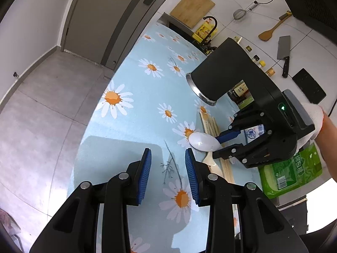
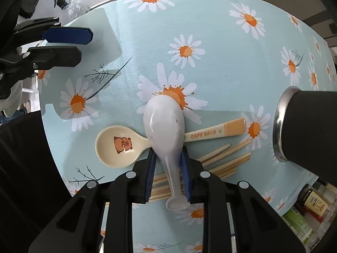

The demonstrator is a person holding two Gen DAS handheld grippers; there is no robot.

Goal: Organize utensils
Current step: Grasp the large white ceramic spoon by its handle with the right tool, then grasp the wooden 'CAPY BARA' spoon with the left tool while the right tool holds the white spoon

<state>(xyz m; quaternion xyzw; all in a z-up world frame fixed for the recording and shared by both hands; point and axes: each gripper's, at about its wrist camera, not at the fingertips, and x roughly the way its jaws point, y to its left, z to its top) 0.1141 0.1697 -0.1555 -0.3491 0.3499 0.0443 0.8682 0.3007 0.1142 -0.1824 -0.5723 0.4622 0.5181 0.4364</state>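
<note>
white soup spoon [image 2: 165, 124] lies on the daisy-print worktop [image 2: 221, 48], bowl away from the right wrist camera, its neck crossing over the cream capybara spoon [image 2: 118, 145]. handle runs back between the pads of the right tongs [image 2: 168, 174]; the blue pads look to be touching the handle on both sides, so i read them as clamped on it, narrow gap. loose bundle of pale chopsticks [image 2: 223, 158] lies under and just beside the handle. black cylinder with a steel rim [image 2: 305, 126], likely the utensil holder, lies tipped on its side off to the right.

left tongs [image 1: 168, 172] hang apart over bare cloth, nothing between them.

handling, as a guess: glossy, stiff, probably ceramic or melamine, so slippery and chip-prone. the mid-handle hold looks sound; bowl-heavy, so it may pivot downward when lifted, and could drag the capybara spoon beneath.
</note>
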